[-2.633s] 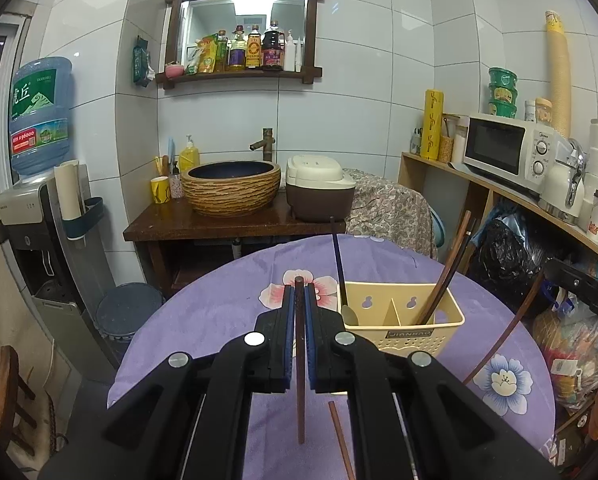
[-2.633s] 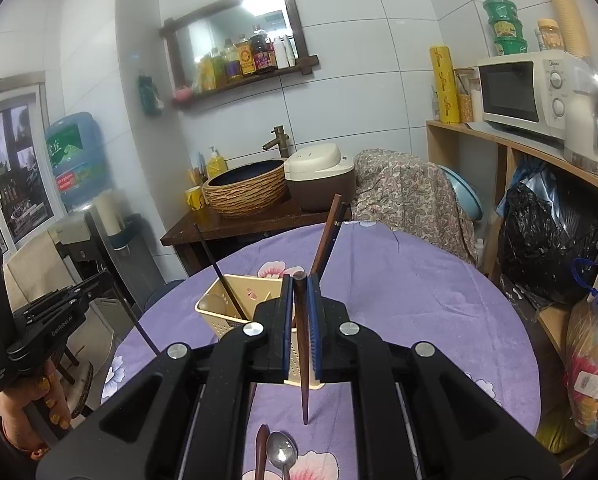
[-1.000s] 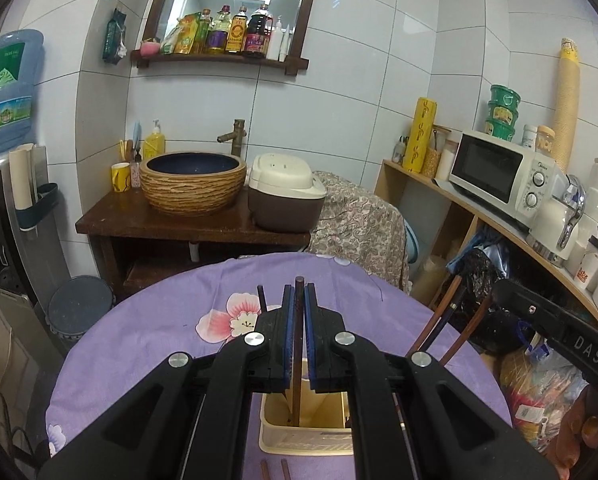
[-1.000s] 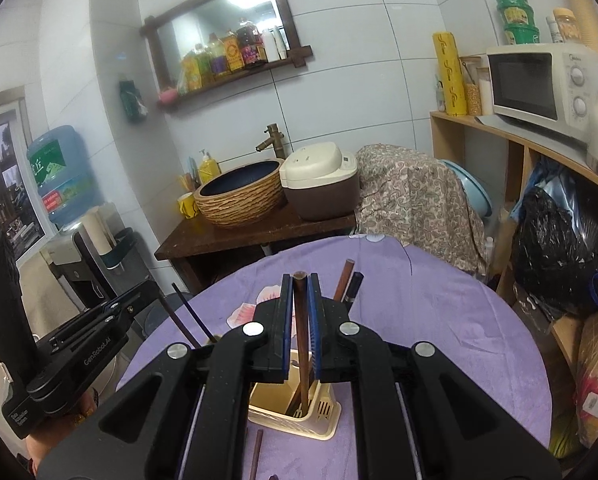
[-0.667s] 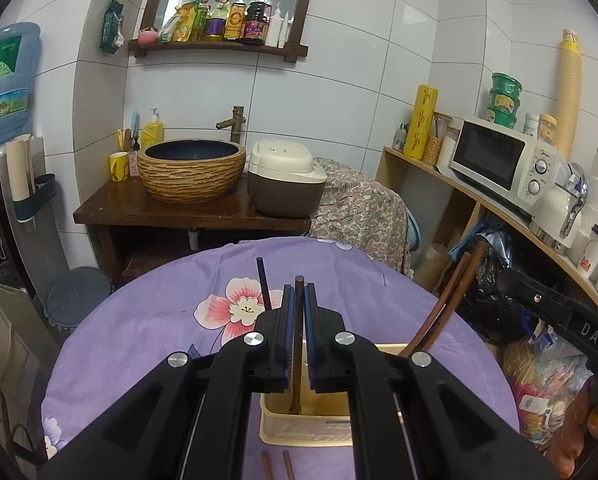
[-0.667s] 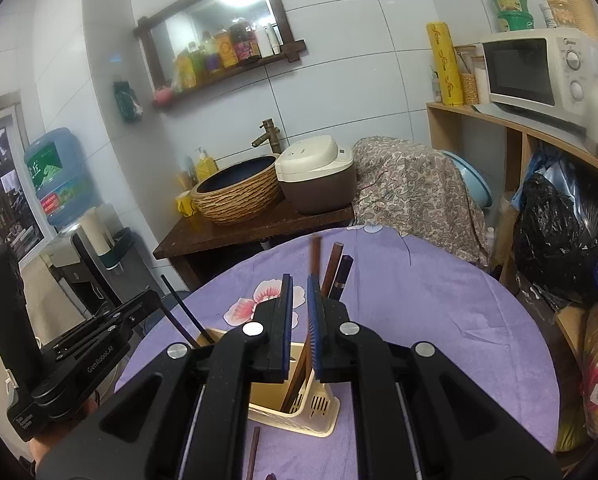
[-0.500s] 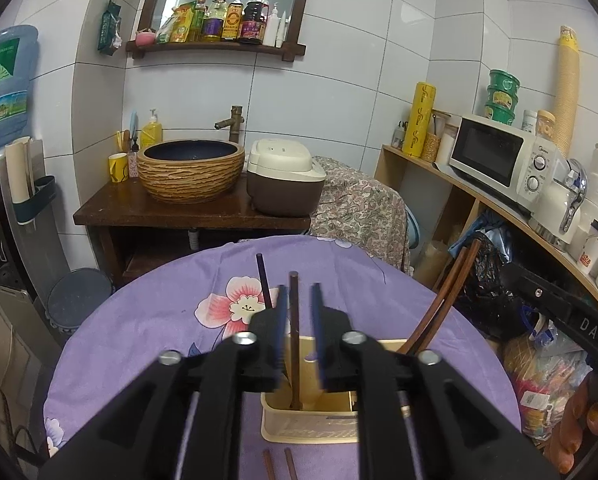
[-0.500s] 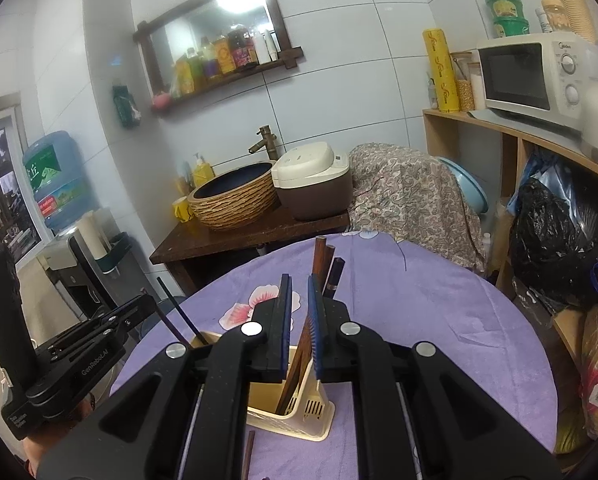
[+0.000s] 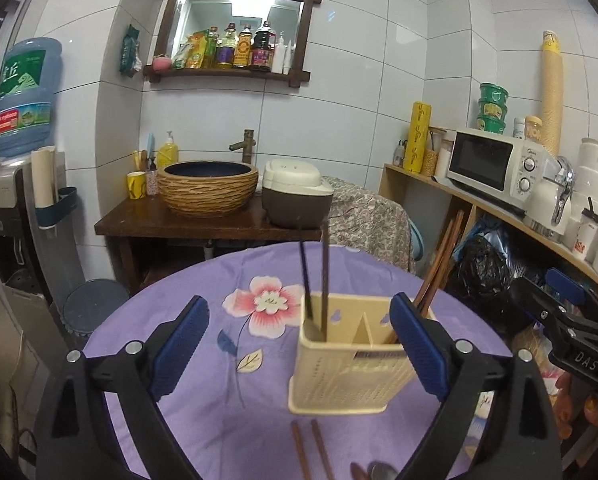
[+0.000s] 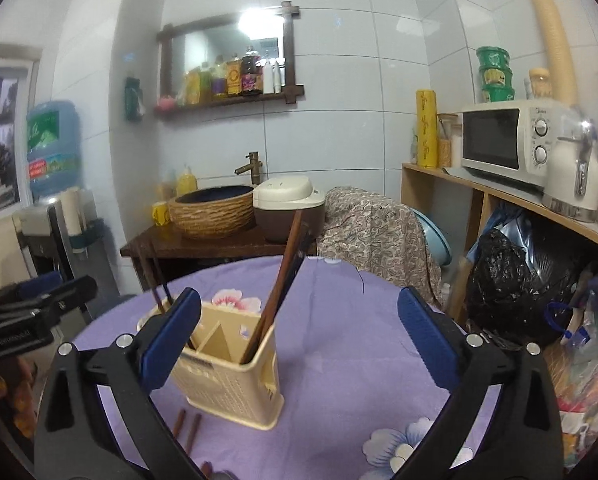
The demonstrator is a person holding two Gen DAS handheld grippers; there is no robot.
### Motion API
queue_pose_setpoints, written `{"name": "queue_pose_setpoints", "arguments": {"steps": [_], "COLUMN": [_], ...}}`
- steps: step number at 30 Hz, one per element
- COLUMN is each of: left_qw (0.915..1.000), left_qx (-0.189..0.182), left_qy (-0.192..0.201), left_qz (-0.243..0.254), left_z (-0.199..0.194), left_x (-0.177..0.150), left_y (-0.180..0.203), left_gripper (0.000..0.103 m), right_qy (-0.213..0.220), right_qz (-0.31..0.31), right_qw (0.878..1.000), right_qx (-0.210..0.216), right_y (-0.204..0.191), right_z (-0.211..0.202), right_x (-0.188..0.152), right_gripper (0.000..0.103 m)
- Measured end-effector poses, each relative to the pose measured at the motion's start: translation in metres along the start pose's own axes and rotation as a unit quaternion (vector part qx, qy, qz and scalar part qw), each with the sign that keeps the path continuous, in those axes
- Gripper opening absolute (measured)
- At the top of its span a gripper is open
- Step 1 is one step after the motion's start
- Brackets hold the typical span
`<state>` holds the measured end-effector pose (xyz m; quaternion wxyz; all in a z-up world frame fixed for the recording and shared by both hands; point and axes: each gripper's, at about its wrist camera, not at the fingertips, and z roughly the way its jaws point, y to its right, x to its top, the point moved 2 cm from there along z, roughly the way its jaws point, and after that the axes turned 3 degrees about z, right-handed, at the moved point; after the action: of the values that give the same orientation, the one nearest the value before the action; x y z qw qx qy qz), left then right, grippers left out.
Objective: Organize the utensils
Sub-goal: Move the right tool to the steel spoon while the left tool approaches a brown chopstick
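Chopsticks (image 9: 323, 276) stand upright in the left compartment of the cream utensil basket (image 9: 339, 380) on the purple floral tablecloth (image 9: 203, 292), and more chopsticks (image 10: 281, 280) lean in its right compartment. Both the left gripper (image 9: 299, 340) and the right gripper (image 10: 299, 336) have just been opening; their jaws are spread wide and empty, just in front of the basket. Two loose chopsticks (image 9: 311, 452) lie flat on the cloth, near the basket's front wall.
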<state>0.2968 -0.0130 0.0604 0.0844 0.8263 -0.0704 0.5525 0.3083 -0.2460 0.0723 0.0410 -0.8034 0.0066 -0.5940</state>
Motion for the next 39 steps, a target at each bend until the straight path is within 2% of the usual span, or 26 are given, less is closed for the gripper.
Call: {"name": "queue_pose_setpoints", "arguments": {"steps": [2,6,10,15,17,20,22,25,29,33,34,35,36,39], "left_qw": [1.0000,0.9995,0.9972,0.9921,0.9898,0.9869,0.9854,0.9841,0.9822,0.9803,0.9796,0.9786,0.9779,0.9752], "left_qx": [0.005,0.014,0.041,0.070,0.076,0.078,0.076,0.070,0.063,0.053,0.050,0.048,0.046,0.038], "left_qy": [0.003,-0.020,-0.053,-0.094,-0.113,-0.138,-0.151,-0.161,-0.173,-0.185,-0.189,-0.194,-0.197,-0.209], "left_qz": [0.000,0.018,0.032,0.045,0.042,0.026,0.021,0.028,0.038,0.045,0.047,0.050,0.053,0.060], "left_z": [-0.006,-0.014,-0.018,-0.025,-0.026,-0.026,-0.027,-0.026,-0.025,-0.020,-0.019,-0.017,-0.016,-0.012], "left_x": [-0.012,-0.039,-0.064,-0.102,-0.118,-0.138,-0.147,-0.154,-0.161,-0.167,-0.169,-0.171,-0.173,-0.178], "left_y": [-0.003,-0.006,-0.012,-0.022,-0.026,-0.031,-0.033,-0.026,-0.018,-0.009,-0.006,-0.004,-0.001,0.007], "left_gripper": [0.098,0.098,0.098,0.098,0.098,0.098,0.098,0.098,0.098,0.096,0.095,0.093,0.091,0.084], "right_qy": [-0.007,-0.023,-0.054,-0.123,-0.155,-0.203,-0.234,-0.266,-0.291,-0.291,-0.291,-0.291,-0.291,-0.291], "right_qz": [-0.020,-0.047,-0.036,-0.064,-0.082,-0.085,-0.078,-0.064,-0.069,-0.073,-0.072,-0.073,-0.072,-0.057], "right_qw": [1.000,0.999,0.998,0.990,0.984,0.974,0.967,0.959,0.951,0.951,0.951,0.951,0.952,0.954], "right_qx": [-0.001,-0.001,0.021,0.028,0.028,0.047,0.062,0.074,0.075,0.075,0.074,0.069,0.064,0.051], "right_y": [-0.003,-0.007,-0.004,-0.014,-0.021,-0.029,-0.031,-0.032,-0.035,-0.037,-0.037,-0.036,-0.034,-0.023], "right_z": [-0.005,-0.013,-0.018,-0.018,-0.018,-0.015,-0.010,-0.005,0.003,0.003,0.003,0.003,0.003,0.000], "right_x": [-0.013,-0.037,-0.063,-0.111,-0.134,-0.163,-0.177,-0.192,-0.203,-0.204,-0.203,-0.203,-0.203,-0.202], "right_gripper": [0.097,0.097,0.097,0.097,0.094,0.079,0.061,0.047,0.037,0.030,0.025,0.021,0.012,0.008]}}
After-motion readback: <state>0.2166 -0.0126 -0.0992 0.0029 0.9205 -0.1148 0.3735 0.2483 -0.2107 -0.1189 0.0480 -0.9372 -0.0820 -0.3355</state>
